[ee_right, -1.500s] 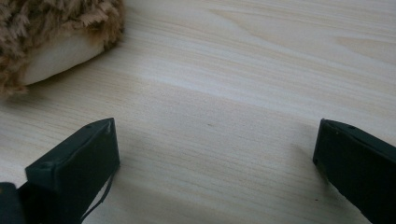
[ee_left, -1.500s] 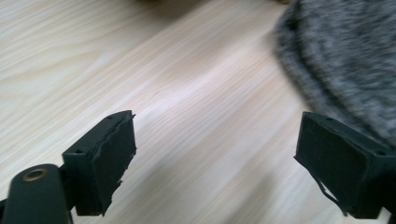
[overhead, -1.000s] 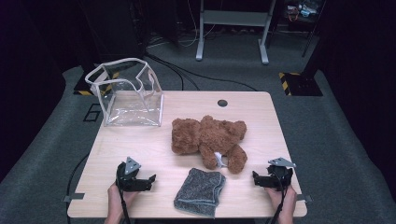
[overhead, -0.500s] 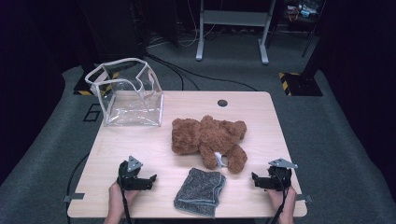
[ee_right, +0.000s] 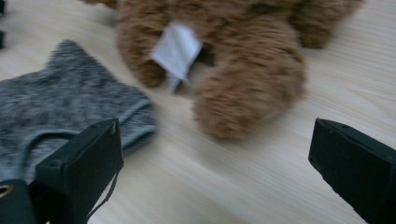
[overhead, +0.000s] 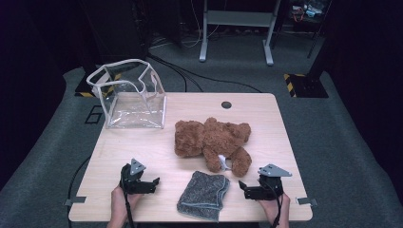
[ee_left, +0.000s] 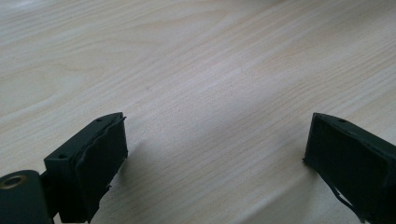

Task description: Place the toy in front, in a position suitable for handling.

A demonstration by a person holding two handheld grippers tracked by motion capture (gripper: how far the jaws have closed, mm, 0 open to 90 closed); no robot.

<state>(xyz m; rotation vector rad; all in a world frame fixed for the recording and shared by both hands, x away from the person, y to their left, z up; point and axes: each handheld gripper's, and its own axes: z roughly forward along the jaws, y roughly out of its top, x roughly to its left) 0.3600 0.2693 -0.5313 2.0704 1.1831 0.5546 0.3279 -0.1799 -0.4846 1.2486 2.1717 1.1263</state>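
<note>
pale wood table (overhead: 142, 147) fills the high view, a person's hands entering at 6 o'clock. toward 10 o'clock stands a clear plastic bag (overhead: 129, 97), open at the top and empty as far as can be seen. at the centre lies a brown teddy bear (overhead: 211, 140) on its side, one leg pointing to 5 o'clock with a white tag (ee_right: 176, 50) beside it. just below the bear, near but apart from it, lies a grey knitted cloth (overhead: 204, 194), crumpled. the left gripper (overhead: 148, 184) rests at 7 o'clock, jaws wide apart over bare wood, holding nothing. the right gripper (overhead: 245, 187) sits at 5 o'clock, jaws wide apart and empty, facing cloth and bear. the cloth looks light, soft and limp; pinching its hemmed edge should lift it cleanly.
</note>
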